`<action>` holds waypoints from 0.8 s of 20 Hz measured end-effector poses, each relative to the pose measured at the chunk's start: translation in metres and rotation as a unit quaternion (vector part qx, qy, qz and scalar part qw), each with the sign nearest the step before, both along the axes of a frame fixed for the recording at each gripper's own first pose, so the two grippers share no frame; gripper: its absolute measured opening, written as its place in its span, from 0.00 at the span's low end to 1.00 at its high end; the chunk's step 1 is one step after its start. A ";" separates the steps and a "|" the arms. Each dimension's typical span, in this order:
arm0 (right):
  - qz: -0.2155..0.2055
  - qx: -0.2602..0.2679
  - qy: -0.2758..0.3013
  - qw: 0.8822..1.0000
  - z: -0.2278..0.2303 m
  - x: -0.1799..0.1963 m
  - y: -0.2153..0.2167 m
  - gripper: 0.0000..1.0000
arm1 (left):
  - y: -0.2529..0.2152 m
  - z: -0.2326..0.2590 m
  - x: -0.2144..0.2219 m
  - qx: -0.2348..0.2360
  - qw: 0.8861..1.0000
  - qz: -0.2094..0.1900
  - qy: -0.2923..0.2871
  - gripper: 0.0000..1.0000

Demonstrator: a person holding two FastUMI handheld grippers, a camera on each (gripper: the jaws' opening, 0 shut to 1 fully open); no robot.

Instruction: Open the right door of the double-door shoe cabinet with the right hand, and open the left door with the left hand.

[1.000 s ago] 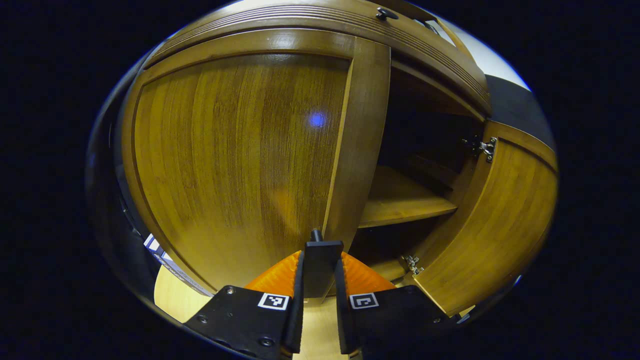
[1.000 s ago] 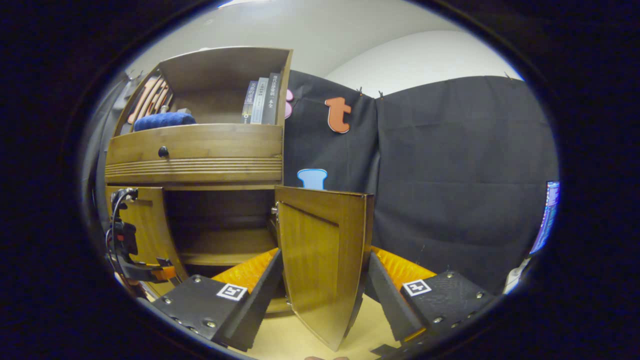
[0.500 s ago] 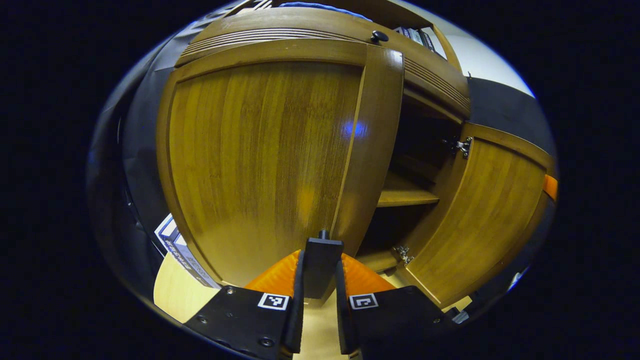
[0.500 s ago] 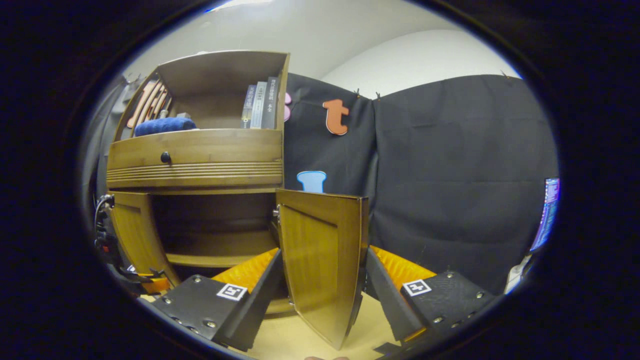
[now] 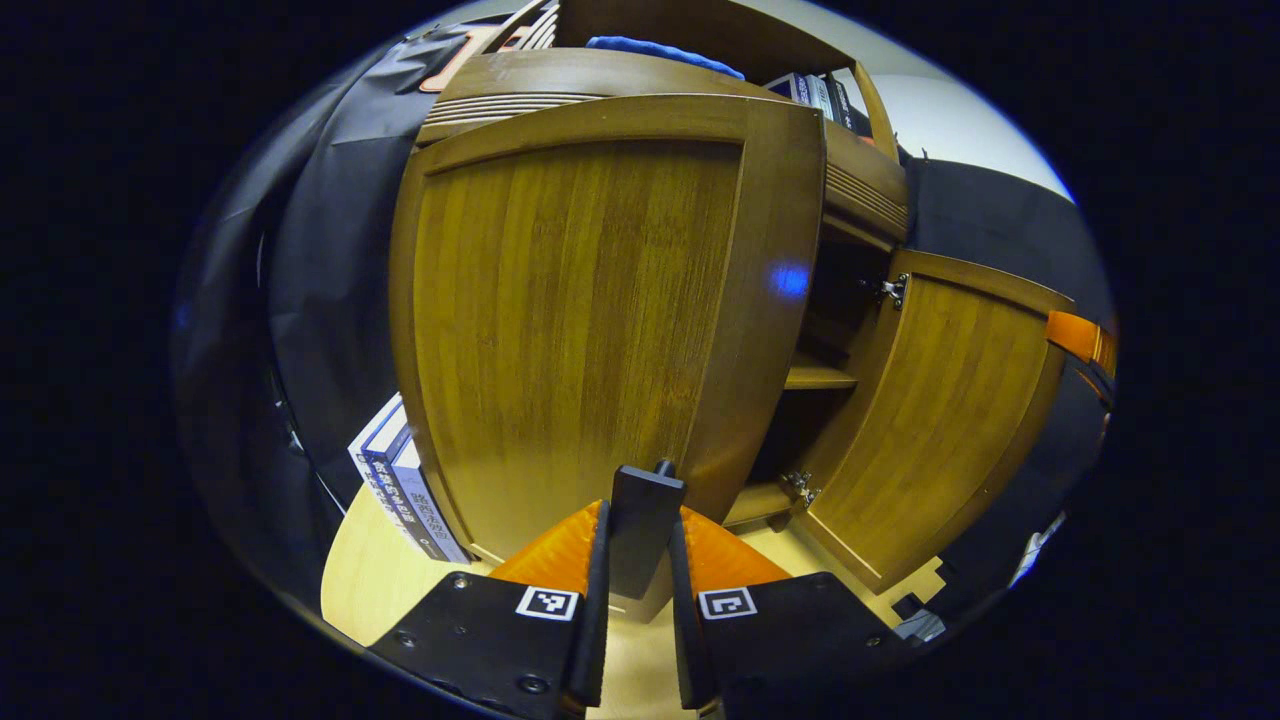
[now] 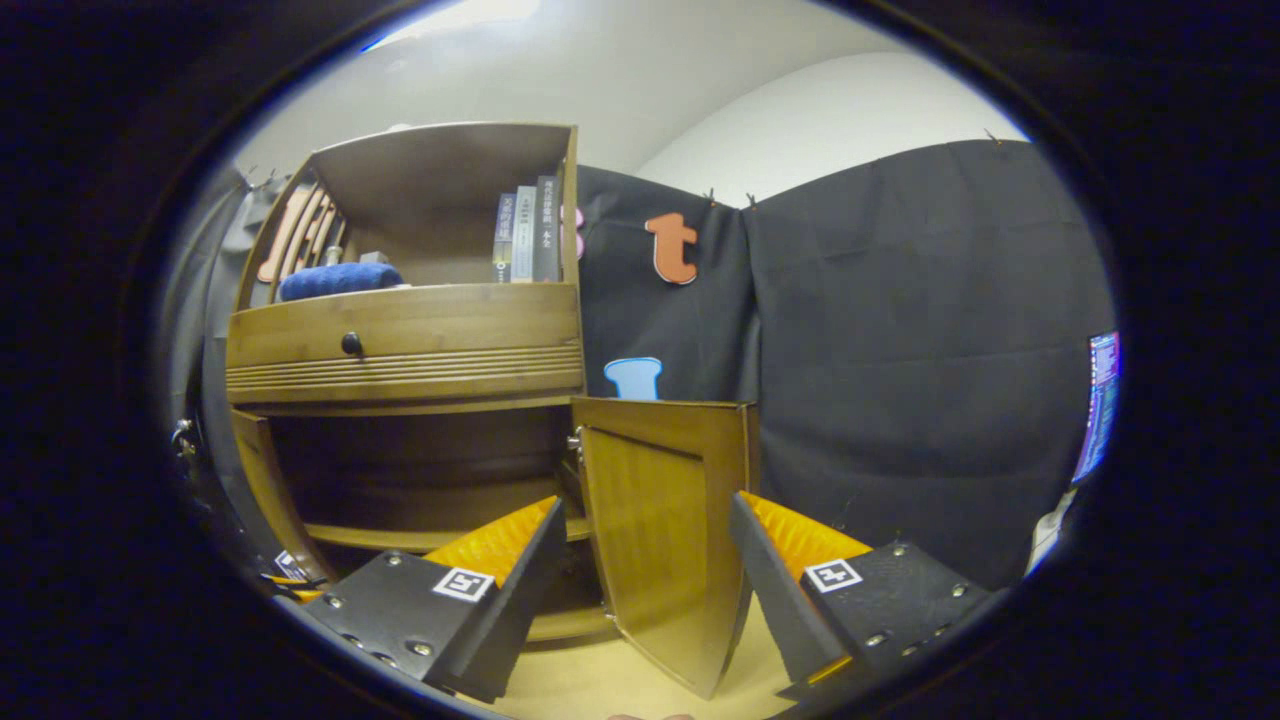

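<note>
Doors of the shoe cabinet [image 6: 400, 345] were both swung out at this moment, judged from the 2 views. Left gripper [image 5: 638, 585] had its fingers pressed together on the dark knob [image 5: 645, 520] of the left door [image 5: 590, 310], pinching it, w/ the door panel standing upright straight ahead and its free edge to the right of the gripper. Hinge side lay to the left, so the coming pull had to go back and to the left, around that vertical axis. Left door seemed about half open or more; exact angle I cannot tell.

Right gripper [image 6: 640, 590] was spread wide, its fingers on either side of the right door [image 6: 670, 540] but apart from it, not pressing. This door stood edge-on between the fingers, hinge [image 6: 577, 443] at its far side, near the cabinet opening. Right hand's part looked done, in my judgement.

Inside, a shelf [image 5: 815, 378] was visible. Beside the cabinet, on the counter [image 5: 365, 590], some books [image 5: 395, 480] leaned; more books [image 6: 528, 235] and a blue cloth [image 6: 340, 280] were in the upper compartment. Writing on the spines was too small to read. Drawer knob [image 6: 351, 343] sat above the doors.
</note>
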State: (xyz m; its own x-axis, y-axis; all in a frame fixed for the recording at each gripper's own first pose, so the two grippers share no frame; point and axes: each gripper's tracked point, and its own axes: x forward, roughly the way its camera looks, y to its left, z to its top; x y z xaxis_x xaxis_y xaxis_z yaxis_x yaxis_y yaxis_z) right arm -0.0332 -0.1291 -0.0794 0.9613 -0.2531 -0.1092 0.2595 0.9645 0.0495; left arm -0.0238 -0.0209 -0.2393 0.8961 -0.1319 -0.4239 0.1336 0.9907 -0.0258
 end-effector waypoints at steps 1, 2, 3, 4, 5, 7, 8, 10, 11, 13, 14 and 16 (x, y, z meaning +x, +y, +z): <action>0.006 0.000 0.003 1.000 -0.003 0.000 0.005 0.98 | 0.003 0.001 -0.004 -0.002 1.000 -0.001 -0.004 0.30; 0.013 -0.001 0.006 1.000 -0.005 0.002 0.010 0.97 | 0.006 0.002 -0.008 -0.003 1.000 -0.002 -0.006 0.31; 0.020 0.000 0.009 1.000 -0.007 0.003 0.016 0.97 | 0.009 0.003 -0.013 -0.004 1.000 -0.001 -0.008 0.28; 0.028 0.004 0.012 1.000 -0.010 0.005 0.023 0.97 | 0.013 0.004 -0.019 -0.006 1.000 0.003 -0.009 0.30; 0.037 0.008 0.015 0.999 -0.012 0.007 0.029 1.00 | 0.016 0.004 -0.023 -0.009 1.000 0.007 -0.009 0.30; 0.053 0.015 0.019 0.998 -0.016 0.011 0.042 0.97 | 0.021 0.005 -0.029 -0.026 0.999 0.018 -0.012 0.30; 0.060 0.018 0.020 0.998 -0.017 0.012 0.049 0.98 | 0.023 0.006 -0.032 -0.036 0.999 0.022 -0.012 0.29; 0.078 0.026 0.024 0.996 -0.021 0.016 0.063 0.97 | 0.028 0.006 -0.036 -0.051 0.998 0.028 -0.008 0.29; 0.087 0.031 0.028 0.995 -0.025 0.018 0.070 0.97 | 0.031 0.008 -0.039 -0.056 0.998 0.031 -0.008 0.29; 0.106 0.042 0.034 0.993 -0.034 0.022 0.081 0.97 | 0.041 0.009 -0.049 -0.059 0.998 0.033 -0.007 0.27; 0.114 0.047 0.036 0.992 -0.036 0.024 0.087 0.97 | 0.045 0.010 -0.053 -0.060 0.998 0.036 -0.008 0.29; 0.129 0.057 0.039 0.989 -0.039 0.026 0.101 0.97 | 0.053 0.012 -0.058 -0.058 0.997 0.046 -0.009 0.29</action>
State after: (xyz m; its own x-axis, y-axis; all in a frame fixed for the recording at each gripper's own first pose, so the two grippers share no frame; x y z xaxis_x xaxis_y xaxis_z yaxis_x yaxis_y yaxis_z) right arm -0.0068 -0.0282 -0.1189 0.9797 0.0173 -0.1997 0.0134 0.9884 0.1512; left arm -0.0820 0.0319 -0.2276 0.9139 -0.0968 -0.3943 0.0447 0.9892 -0.1393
